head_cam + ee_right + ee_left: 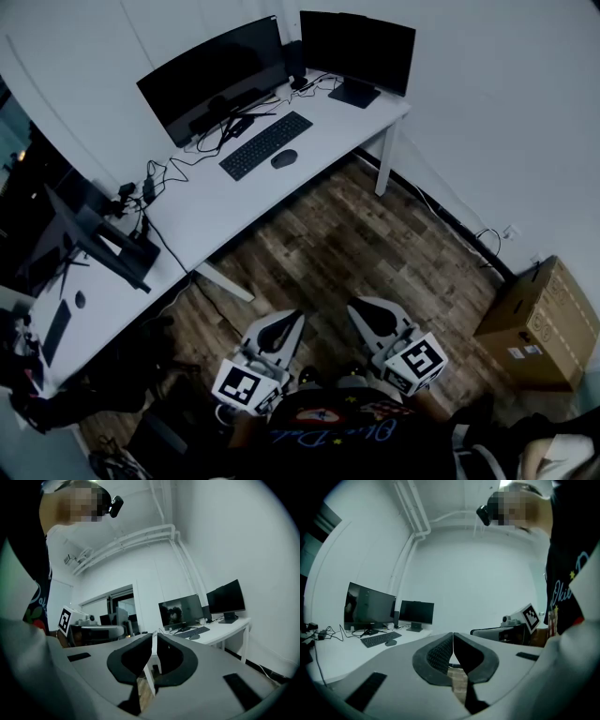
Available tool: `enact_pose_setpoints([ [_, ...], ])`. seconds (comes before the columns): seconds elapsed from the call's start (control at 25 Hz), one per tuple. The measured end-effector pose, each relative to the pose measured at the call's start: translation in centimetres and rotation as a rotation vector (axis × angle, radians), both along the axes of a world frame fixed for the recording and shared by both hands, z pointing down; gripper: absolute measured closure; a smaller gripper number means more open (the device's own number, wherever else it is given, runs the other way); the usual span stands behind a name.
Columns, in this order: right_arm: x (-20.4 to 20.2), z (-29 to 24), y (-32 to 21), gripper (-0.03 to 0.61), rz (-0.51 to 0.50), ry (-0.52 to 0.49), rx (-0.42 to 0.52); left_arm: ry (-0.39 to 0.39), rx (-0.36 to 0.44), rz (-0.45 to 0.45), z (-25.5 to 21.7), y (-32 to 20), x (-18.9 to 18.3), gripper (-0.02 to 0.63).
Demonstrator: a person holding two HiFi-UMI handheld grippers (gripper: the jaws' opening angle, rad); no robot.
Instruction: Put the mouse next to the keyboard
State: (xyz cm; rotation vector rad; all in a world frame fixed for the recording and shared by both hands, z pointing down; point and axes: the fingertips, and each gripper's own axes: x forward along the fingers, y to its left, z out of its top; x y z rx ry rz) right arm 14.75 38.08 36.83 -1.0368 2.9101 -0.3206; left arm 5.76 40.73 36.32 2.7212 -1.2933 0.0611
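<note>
Two claws — left claw (292,319), right claw (358,307) — closed

Ahead of the jaws of the left gripper (286,319) and the right gripper (361,307), the wooden floor (328,239) lies open all the way to the front edge of the white desk (234,202). On the desktop, the bare strip on the near side of the keyboard (265,144) and mouse (284,158) leaves room to come in, while two monitors (214,77) wall off the back and loose cables (173,164) clutter the left. A cardboard box (539,323) stands well off to the right of the jaws, by the wall.
</note>
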Motion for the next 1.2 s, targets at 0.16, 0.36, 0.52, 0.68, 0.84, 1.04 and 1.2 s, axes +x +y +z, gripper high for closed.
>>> enact_pose_setpoints([
  [0.16, 1.3, 0.2, -0.7, 0.528, -0.015, -0.012, -0.023, -0.018, 0.015, -0.004, -0.1, -0.6, 1.5, 0.611],
  [0.36, 2.5, 0.2, -1.6, 0.492, -0.05, -0.042, -0.015, -0.034, 0.047, -0.012, -0.4, -1.1, 3.2, 0.611],
  [0.52, 3.5, 0.4, -1.7, 0.46, -0.082, -0.032, -0.006, -0.014, 0.046, -0.049, -0.4, -1.0, 4.2, 0.611],
  [0.68, 4.6, 0.4, -2.1, 0.44, -0.083, -0.051, -0.003, -0.032, 0.04, -0.038, 0.0, -0.8, 5.5, 0.611],
  [0.84, 5.0, 0.6, -2.4, 0.435, -0.078, -0.062, -0.015, -0.027, 0.008, -0.035, 0.7, -1.2, 5.9, 0.611],
  [1.04, 5.4, 1.1, -3.9, 0.432, -0.051, -0.031, -0.025, -0.003, -0.005, -0.019, 1.2, -3.4, 5.9, 0.611],
  [1.2, 6.1, 0.4, -6.3, 0.423, -0.001, -0.035, -0.016, 0.021, -0.001, 0.033, 1.4, -6.4, 6.8, 0.611],
])
